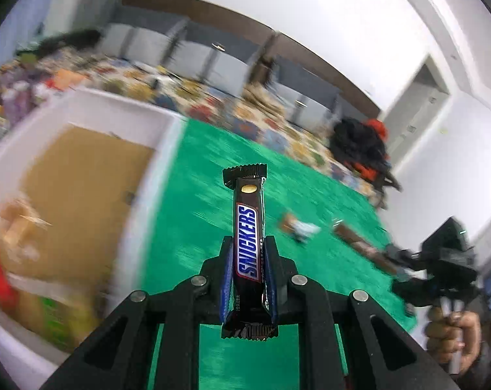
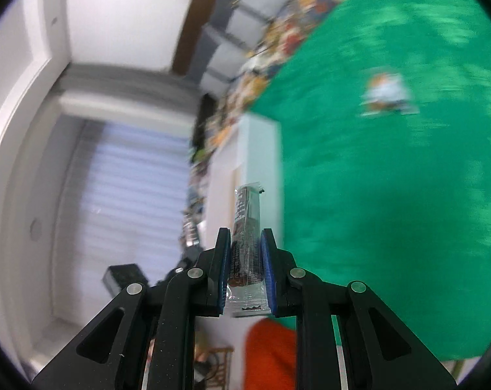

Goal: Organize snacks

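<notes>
I have a dark brown Snickers bar (image 1: 248,247) clenched lengthwise in my left gripper (image 1: 248,250), and a second brown bar in clear-ended wrap (image 2: 247,250) clamped in my right gripper (image 2: 245,253), probably bound for the white cardboard-floored box (image 1: 122,149). One small pale packet (image 1: 299,226) lies on the green cloth (image 1: 196,195); nothing blocks the way.

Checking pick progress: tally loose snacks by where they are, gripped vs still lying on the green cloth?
Gripped: 2, the Snickers bar in the left gripper, a dark bar in the right gripper
On green cloth: 1, a small pale packet
Total: 3
</notes>
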The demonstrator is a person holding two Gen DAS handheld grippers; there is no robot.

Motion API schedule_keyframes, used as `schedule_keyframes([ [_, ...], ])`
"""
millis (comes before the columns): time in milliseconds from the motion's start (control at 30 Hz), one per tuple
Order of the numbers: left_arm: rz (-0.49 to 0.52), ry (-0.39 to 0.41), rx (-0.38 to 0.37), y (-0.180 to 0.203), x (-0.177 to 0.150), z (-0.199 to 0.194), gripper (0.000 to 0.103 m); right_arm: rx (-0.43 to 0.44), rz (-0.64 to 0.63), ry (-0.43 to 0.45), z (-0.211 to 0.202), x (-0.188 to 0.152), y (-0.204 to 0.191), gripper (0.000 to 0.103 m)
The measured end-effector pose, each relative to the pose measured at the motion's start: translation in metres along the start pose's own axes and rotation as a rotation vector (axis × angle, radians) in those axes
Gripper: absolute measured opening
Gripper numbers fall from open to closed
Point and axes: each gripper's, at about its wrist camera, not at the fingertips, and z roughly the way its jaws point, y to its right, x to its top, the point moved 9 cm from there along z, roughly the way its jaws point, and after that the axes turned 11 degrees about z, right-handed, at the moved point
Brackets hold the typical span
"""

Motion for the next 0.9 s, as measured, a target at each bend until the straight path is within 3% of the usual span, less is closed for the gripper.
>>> schedule_keyframes([
  [167, -0.065, -0.008, 0.154, -0.093, 0.004, -0.029, 0.017, 0.015, -0.126, -0.120, 0.106, -0.030, -0.073, 0.020],
  [300, -0.107, -0.049, 0.271, -0.155, -0.017, -0.035, 0.019, -0.026, -0.204, -0.181, 0.181, -0.060, -0.093, 0.021],
  [333, -0.118, -0.061, 0.297, -0.166, -0.024, -0.034, 0.025, -0.050, -0.235, -0.188, 0.195, -0.066, -0.095, 0.024],
  [367, -0.132, -0.081, 0.316, -0.178, -0.032, -0.031, 0.050, -0.110, -0.289, -0.186, 0.212, -0.073, -0.093, 0.032],
  [400, -0.152, -0.107, 0.340, -0.191, -0.041, -0.027, 0.082, -0.149, -0.322, -0.184, 0.221, -0.077, -0.091, 0.054],
  [433, -0.167, -0.119, 0.359, -0.198, -0.049, -0.025, 0.088, -0.165, -0.340, -0.183, 0.224, -0.079, -0.088, 0.060],
  [533, -0.214, -0.110, 0.383, -0.210, -0.069, -0.023, 0.089, -0.204, -0.419, -0.153, 0.220, -0.078, -0.080, 0.061],
  [633, -0.237, -0.085, 0.366, -0.201, -0.075, -0.025, 0.089, -0.299, -0.541, -0.070, 0.196, -0.062, -0.060, 0.065],
  [733, -0.210, -0.055, 0.340, -0.173, -0.066, -0.029, 0.089, -0.434, -0.648, 0.048, 0.164, -0.037, -0.028, 0.069],
  [900, -0.083, -0.014, 0.246, -0.090, -0.041, -0.023, 0.091, -0.713, -0.760, 0.173, 0.092, 0.007, 0.070, 0.069],
])
